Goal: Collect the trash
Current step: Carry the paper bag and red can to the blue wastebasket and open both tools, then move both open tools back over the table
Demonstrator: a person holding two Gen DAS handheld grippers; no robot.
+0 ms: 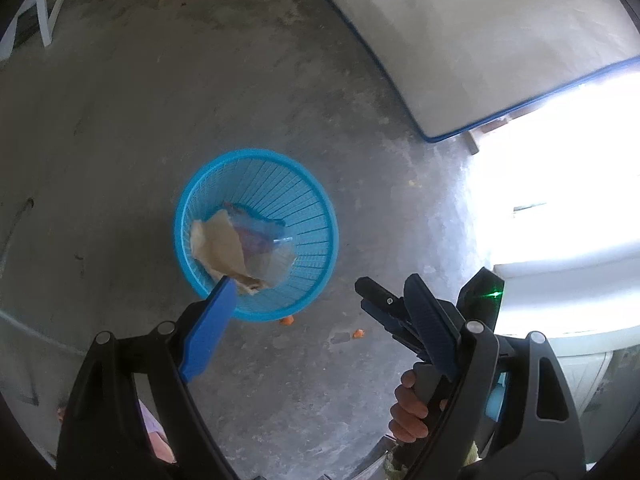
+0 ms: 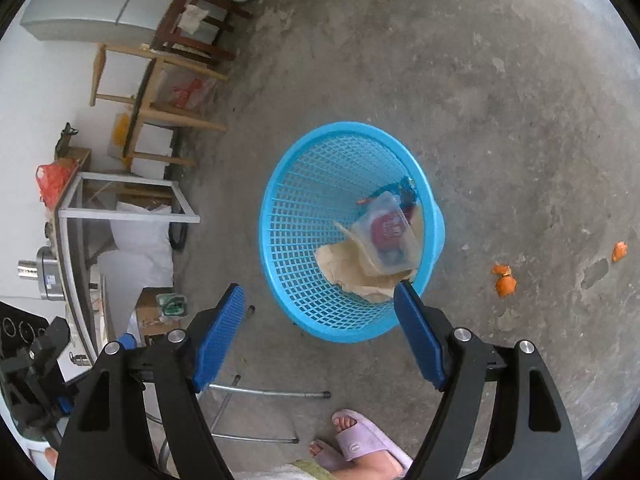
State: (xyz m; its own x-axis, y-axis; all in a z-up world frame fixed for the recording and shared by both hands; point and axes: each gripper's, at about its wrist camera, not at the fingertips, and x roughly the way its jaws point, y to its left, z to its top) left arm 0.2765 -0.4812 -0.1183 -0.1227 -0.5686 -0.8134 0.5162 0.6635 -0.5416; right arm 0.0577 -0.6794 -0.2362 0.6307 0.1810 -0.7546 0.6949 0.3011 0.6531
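Note:
A blue plastic basket [image 1: 320, 216] stands on the concrete floor; it also shows in the right wrist view [image 2: 288, 216]. Inside lie a tan paper [image 1: 222, 246] and a clear plastic cup with a red label [image 2: 386, 232]. Orange peel pieces [image 2: 504, 280] lie on the floor to the right of the basket, and two show in the left wrist view [image 1: 286, 321]. My left gripper [image 1: 320, 292] is open and empty above the basket's near rim. My right gripper [image 2: 320, 294] is open and empty above the basket, and it shows in the left wrist view [image 1: 384, 300].
Wooden stools [image 2: 160, 92] and a white frame table [image 2: 120, 208] with bags stand at the left. A white mattress with blue trim [image 1: 480, 40] leans at the far right. My foot in a pink slipper [image 2: 360, 440] is below. A metal stool leg [image 2: 264, 392] lies near.

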